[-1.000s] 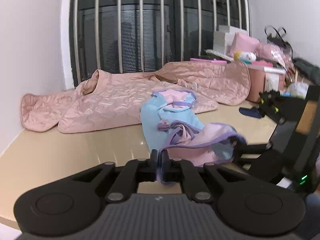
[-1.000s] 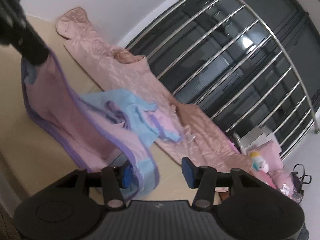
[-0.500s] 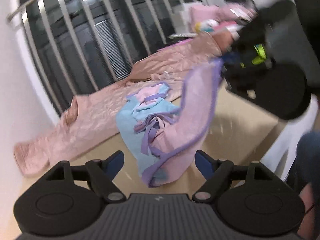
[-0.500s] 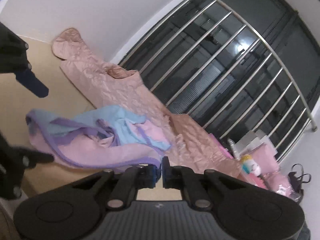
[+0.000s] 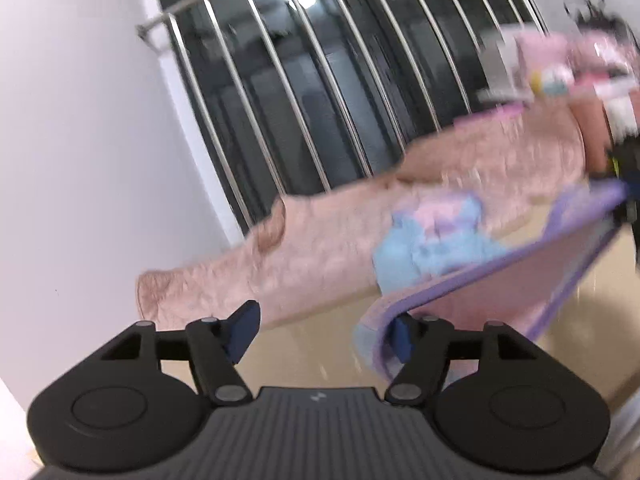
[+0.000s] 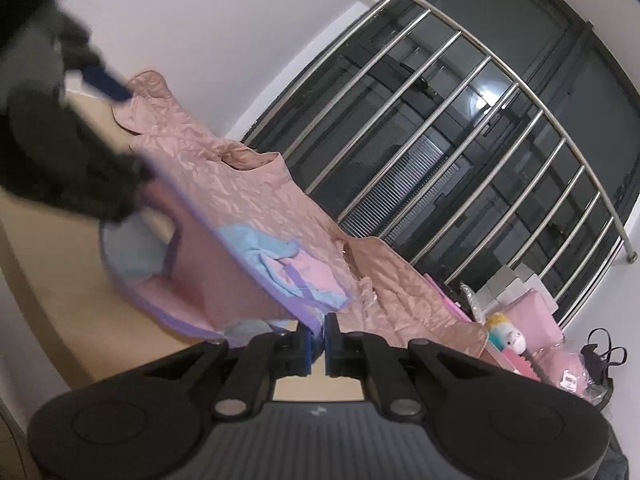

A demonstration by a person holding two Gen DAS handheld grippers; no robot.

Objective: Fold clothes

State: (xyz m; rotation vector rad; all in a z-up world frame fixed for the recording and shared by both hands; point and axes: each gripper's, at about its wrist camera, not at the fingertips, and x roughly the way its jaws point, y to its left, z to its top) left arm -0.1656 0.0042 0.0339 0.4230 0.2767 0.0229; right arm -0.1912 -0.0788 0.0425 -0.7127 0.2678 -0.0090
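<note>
Left gripper (image 5: 324, 332): fingers spread, garment hem draped by the right finger, not pinched. Right gripper (image 6: 316, 346): fingers pressed on the purple hem of the pink-and-blue garment (image 6: 224, 280), lifted off the beige tabletop (image 6: 60, 312). No fold yet; all folding remains. Pink quilted jacket (image 6: 224, 184) behind, barred window (image 6: 460, 160).

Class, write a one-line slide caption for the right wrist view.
Right gripper shut on the purple hem of a pink and blue garment, lifted above a tan table.
</note>
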